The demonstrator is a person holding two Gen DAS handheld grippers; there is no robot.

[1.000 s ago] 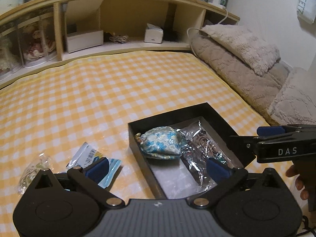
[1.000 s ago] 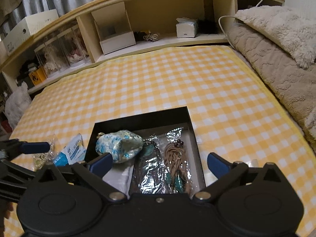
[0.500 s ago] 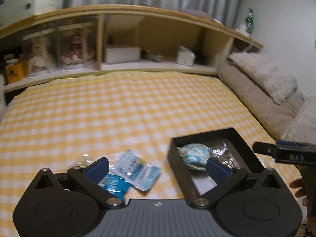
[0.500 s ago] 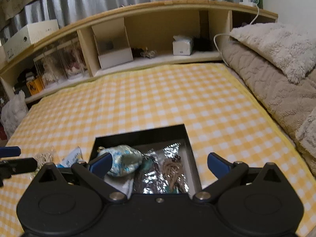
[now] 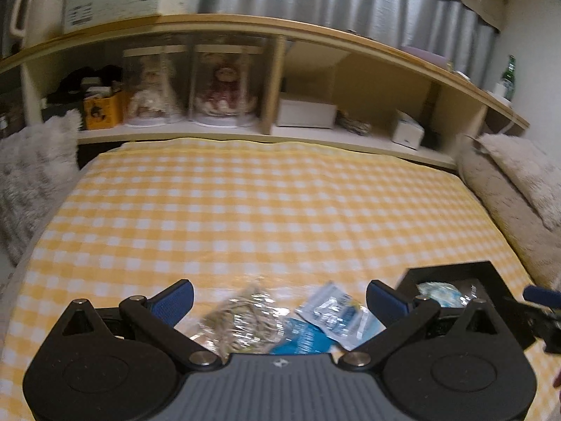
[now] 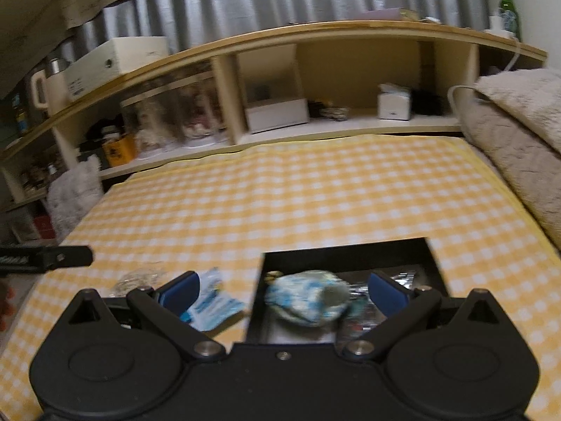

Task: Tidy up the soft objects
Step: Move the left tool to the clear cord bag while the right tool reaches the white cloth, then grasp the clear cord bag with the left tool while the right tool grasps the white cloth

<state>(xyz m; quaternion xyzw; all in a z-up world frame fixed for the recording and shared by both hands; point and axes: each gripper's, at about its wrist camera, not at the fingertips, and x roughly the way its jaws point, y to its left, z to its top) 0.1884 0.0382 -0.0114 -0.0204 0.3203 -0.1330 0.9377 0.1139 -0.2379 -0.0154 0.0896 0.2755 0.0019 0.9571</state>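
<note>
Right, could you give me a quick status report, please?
Both grippers, left and right, open, empty. Two packets outside black box. Nothing blocking.

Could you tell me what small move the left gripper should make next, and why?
Probably lower the open left gripper onto the clear packet lying between its fingers; that packet and the blue packets lie outside the black box.

Left gripper (image 5: 279,298) gapes wide at lower centre, over crinkly packets (image 5: 329,310). Black box (image 5: 491,273) sits lower right on the checked cloth (image 5: 266,207).
</note>
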